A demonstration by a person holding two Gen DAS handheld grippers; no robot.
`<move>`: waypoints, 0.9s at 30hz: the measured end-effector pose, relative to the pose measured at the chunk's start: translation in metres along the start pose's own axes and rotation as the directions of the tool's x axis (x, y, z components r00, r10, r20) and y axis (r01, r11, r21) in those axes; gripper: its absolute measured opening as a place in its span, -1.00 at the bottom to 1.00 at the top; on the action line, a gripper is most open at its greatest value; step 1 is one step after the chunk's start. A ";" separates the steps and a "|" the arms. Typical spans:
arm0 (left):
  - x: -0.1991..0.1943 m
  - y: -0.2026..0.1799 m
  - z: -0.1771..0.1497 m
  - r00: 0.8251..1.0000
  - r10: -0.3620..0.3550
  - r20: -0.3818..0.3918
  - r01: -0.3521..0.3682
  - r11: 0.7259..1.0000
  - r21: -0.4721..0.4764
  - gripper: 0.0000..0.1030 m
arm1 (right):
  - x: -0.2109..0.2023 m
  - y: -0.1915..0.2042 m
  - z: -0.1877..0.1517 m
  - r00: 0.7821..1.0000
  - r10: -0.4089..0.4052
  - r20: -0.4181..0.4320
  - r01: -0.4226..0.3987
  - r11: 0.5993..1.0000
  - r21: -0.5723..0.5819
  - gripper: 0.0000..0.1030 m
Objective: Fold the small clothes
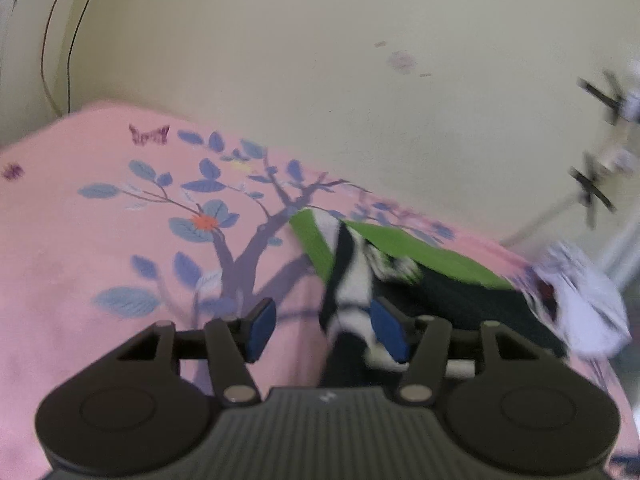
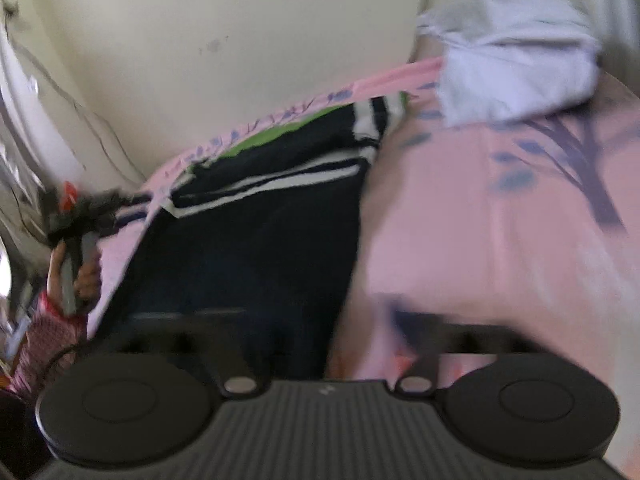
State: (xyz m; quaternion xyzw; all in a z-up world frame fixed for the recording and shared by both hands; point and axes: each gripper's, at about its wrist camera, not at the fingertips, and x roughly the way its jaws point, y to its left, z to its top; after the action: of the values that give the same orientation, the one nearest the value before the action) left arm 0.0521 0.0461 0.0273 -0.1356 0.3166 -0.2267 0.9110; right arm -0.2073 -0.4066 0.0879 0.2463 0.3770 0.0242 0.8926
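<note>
— So, what fills most of the view?

— A bed under a pink sheet [image 1: 80, 240] printed with a purple tree and blue leaves, pushed against a cream wall [image 1: 320, 80].

— And the clothes?

— A dark navy garment [image 2: 248, 248] with white stripes and a green panel lies spread on the sheet near the wall side. From the left wrist view its striped edge is bunched up, just ahead of the tool. A crumpled white cloth [image 2: 516, 76] sits apart from it, at the far edge of the bed.

— The left tongs?

— The left tongs [image 1: 324, 330] stand about half open, blue pads [image 1: 262, 328] well apart. The striped fabric touches the right-hand pad, but nothing is pinched between the two.

— The right tongs?

— Badly blurred. The right tongs [image 2: 320, 332] hang low over the garment's near edge and the pink sheet; the fingers look spread wide — no cloth shows between them.

— Anything smaller?

— In the right wrist view a person's hand [image 2: 82, 276] in a pink patterned sleeve grips the other tool's handle at the bed's left edge.
</note>
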 end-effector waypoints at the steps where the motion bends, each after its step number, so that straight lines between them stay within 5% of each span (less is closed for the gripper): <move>1: -0.019 -0.001 -0.006 1.000 0.001 -0.004 -0.001 0.999 0.037 0.14 | -0.013 -0.002 -0.010 1.000 0.024 0.019 -0.024 1.000 0.009 0.62; 6: -0.100 -0.001 -0.052 0.994 0.024 -0.108 -0.009 0.990 0.144 0.18 | -0.034 -0.008 -0.033 0.989 0.129 -0.068 -0.129 0.992 0.004 0.46; 10: -0.133 -0.008 -0.091 0.978 -0.005 -0.209 0.032 0.992 0.126 0.18 | -0.027 -0.009 -0.046 0.980 0.126 -0.157 -0.128 0.992 -0.001 -0.03; 19: -0.145 -0.035 -0.140 0.946 0.007 -0.323 0.046 0.986 0.158 0.15 | -0.015 -0.001 -0.053 0.956 0.235 -0.176 -0.232 0.972 0.034 -0.05; 21: -0.145 -0.040 -0.144 0.951 0.029 -0.309 0.032 0.981 0.191 -0.12 | -0.008 0.001 -0.055 0.946 0.271 -0.178 -0.265 0.962 0.059 -0.19; 22: -0.145 -0.042 -0.143 0.950 0.035 -0.309 0.028 0.980 0.197 -0.57 | -0.006 0.003 -0.056 0.945 0.277 -0.173 -0.271 0.961 0.061 -0.47; 23: -0.145 -0.041 -0.140 0.949 0.018 -0.314 0.040 0.983 0.178 -0.72 | -0.003 0.005 -0.056 0.949 0.265 -0.171 -0.261 0.964 0.049 -0.65; 27: -0.161 -0.033 -0.112 0.965 -0.060 -0.254 0.086 0.992 0.093 -0.84 | -0.017 0.007 -0.039 0.949 0.307 -0.065 -0.309 0.951 -0.016 -0.86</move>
State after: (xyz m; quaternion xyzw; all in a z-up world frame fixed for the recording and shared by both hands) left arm -0.1425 0.0867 0.0381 -0.0702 0.4117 -0.2916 0.8606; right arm -0.2454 -0.3876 0.0789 0.2895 0.3609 0.1756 0.8689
